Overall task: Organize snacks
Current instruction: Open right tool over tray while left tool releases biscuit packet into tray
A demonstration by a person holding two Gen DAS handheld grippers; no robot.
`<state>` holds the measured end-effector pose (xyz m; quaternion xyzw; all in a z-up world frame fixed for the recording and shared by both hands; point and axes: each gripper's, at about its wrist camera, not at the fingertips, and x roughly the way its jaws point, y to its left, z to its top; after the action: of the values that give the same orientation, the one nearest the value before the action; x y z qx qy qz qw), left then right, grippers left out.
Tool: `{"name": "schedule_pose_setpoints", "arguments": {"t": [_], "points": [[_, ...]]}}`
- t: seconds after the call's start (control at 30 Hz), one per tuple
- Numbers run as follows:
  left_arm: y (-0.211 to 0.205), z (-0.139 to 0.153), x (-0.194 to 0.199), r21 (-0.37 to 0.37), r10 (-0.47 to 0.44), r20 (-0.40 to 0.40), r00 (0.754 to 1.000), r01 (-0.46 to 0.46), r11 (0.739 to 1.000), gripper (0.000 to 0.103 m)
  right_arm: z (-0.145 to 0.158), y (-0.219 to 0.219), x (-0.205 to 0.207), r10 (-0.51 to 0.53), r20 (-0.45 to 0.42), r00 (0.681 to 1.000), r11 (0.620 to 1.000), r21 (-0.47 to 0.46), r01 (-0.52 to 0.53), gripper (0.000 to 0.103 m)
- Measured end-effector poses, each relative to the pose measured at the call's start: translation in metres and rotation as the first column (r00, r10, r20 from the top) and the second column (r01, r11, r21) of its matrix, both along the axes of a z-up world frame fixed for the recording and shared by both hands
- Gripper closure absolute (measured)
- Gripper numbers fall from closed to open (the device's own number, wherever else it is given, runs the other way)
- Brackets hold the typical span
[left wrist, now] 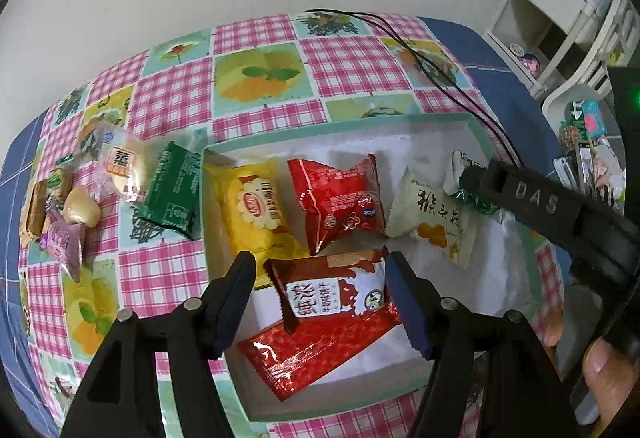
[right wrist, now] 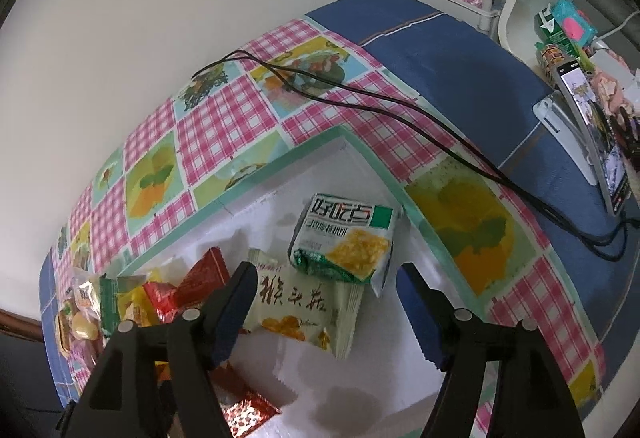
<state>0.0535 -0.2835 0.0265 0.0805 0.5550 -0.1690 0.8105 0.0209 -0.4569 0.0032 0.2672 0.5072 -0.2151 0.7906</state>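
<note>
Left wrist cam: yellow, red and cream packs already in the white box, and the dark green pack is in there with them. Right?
Not quite. In the left wrist view the dark green pack lies on the checked tablecloth, just outside the left wall of the white box. The yellow pack, red pack and cream pack are in the box.

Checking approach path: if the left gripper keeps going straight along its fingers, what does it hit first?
Most likely the brown-and-white milk biscuit packet, lying in the white box between the open fingers of the left gripper. Depth is unclear, but nothing shows above it.
</note>
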Motion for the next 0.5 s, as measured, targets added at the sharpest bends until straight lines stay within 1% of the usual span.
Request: {"name": "schedule_pose_setpoints", "arguments": {"t": [0.07, 0.3, 0.4, 0.5], "points": [[0.005, 0.004, 0.000, -0.004, 0.015, 0.003, 1.000, -0.015, 1.000, 0.030, 0.002, 0.006, -0.002, 0.013, -0.014, 1.000, 1.000, -0.006, -0.013, 0.027], [0.031, 0.011, 0.001, -0.015, 0.090, 0.007, 0.996, -0.089, 0.996, 0.030, 0.003, 0.028, -0.017, 0.047, -0.059, 0.997, 0.999, -0.015, -0.048, 0.026], [0.048, 0.012, -0.001, -0.024, 0.129, 0.004, 0.992, -0.129, 0.991, 0.030, 0.006, 0.034, -0.020, 0.063, -0.057, 0.996, 0.998, 0.003, -0.063, 0.027], [0.063, 0.011, -0.003, -0.028, 0.159, -0.003, 0.987, -0.159, 0.987, 0.029, 0.013, 0.040, -0.025, 0.070, -0.055, 0.996, 0.997, -0.008, -0.070, 0.027]]}}
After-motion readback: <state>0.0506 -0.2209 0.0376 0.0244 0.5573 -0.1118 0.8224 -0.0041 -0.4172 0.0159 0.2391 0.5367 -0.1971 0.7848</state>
